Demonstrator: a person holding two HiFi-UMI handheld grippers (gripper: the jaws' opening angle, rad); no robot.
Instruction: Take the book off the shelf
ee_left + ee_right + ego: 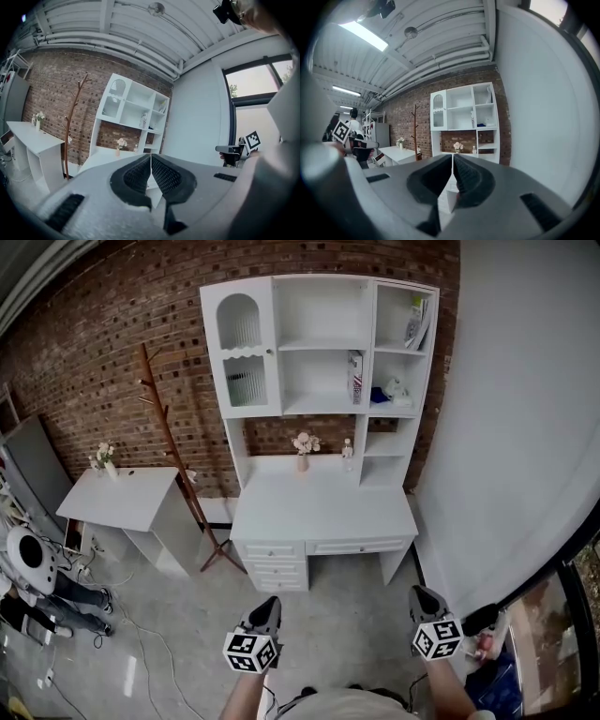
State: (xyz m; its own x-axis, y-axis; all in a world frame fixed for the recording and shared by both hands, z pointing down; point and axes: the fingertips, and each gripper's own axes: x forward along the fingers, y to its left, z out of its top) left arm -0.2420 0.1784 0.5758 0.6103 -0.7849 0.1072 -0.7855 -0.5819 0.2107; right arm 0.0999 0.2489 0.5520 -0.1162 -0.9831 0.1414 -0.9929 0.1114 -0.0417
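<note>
A white desk (319,507) with a shelf hutch (323,343) stands against the brick wall. A book (355,377) stands upright at the right side of the hutch's middle compartment; it also shows small in the left gripper view (144,120) and the right gripper view (472,119). More books (417,322) lean in the top right compartment. Both grippers are far from the shelf, low in the head view. My left gripper (268,604) (151,157) is shut and empty. My right gripper (420,594) (453,157) has its jaws together, with nothing between them.
A flower vase (303,448) and a small bottle (347,452) sit on the desk's back edge. A wooden coat rack (169,427) and a low white table (122,495) stand left of the desk. A plain wall (506,427) runs along the right. A person (37,587) is at the far left.
</note>
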